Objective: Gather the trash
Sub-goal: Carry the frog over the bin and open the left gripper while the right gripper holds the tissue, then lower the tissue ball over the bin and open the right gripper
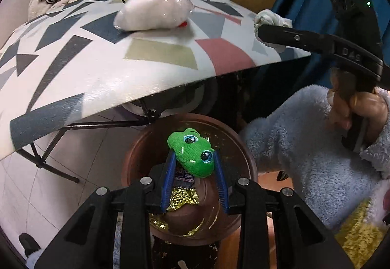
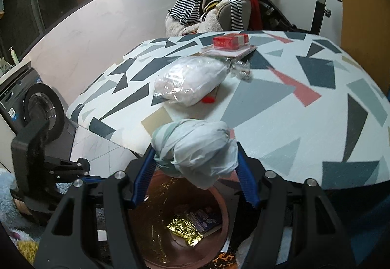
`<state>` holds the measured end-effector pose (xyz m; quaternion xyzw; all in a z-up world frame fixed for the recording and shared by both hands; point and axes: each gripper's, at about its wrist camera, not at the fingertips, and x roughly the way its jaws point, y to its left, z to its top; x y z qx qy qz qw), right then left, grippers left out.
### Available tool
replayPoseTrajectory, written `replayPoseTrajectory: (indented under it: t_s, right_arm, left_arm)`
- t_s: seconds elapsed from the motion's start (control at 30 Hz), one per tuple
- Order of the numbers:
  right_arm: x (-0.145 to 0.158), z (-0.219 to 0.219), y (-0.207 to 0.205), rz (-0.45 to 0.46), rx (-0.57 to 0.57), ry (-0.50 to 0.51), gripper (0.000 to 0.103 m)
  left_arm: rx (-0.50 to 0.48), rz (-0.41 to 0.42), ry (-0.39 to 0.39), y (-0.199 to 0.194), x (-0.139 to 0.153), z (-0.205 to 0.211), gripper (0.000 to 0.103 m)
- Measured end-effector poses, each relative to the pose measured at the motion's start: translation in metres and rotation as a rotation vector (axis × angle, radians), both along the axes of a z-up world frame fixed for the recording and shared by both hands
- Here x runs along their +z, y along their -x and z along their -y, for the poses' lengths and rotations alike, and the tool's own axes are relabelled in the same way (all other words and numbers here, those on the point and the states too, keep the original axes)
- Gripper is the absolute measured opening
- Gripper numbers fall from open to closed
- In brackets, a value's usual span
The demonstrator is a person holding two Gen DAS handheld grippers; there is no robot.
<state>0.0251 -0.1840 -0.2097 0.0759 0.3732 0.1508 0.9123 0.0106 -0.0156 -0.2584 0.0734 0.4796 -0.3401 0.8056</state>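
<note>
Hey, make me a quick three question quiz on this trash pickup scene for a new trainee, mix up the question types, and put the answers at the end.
1. True or false: the left gripper is closed on a green plush toy above the brown bin.
2. What does the right gripper hold?
A. a red box
B. a pale knotted bag
C. a striped shirt
3. Fill in: lying in the bin already, beside a printed packet, is a crumpled ____ wrapper.

Key
1. True.
2. B: the pale knotted bag sits between its blue pads, at the table edge, over the bin.
3. Gold.
</note>
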Motion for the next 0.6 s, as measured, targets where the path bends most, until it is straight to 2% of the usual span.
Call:
replayPoseTrajectory:
  t_s: [0.27,0.4,0.6]
  right_arm:
    - [-0.015,0.003,0.002,-0.025,-0.014,-0.018,0.063]
    - [-0.019,0.006,0.001,-0.031,-0.022,-0.030,0.063]
    - [-0.020,0.008,0.002,-0.031,-0.026,-0.033,0.063]
  left_arm:
    - [-0.077,-0.065,-0.095,0.007,-0.029,0.020,0.031]
    - [-0.131,-0.114,-0.185,0.013,-0.047,0.032,0.031]
    - [-0.145,-0.126,-0.212,0.016,-0.052,0.034,0.034]
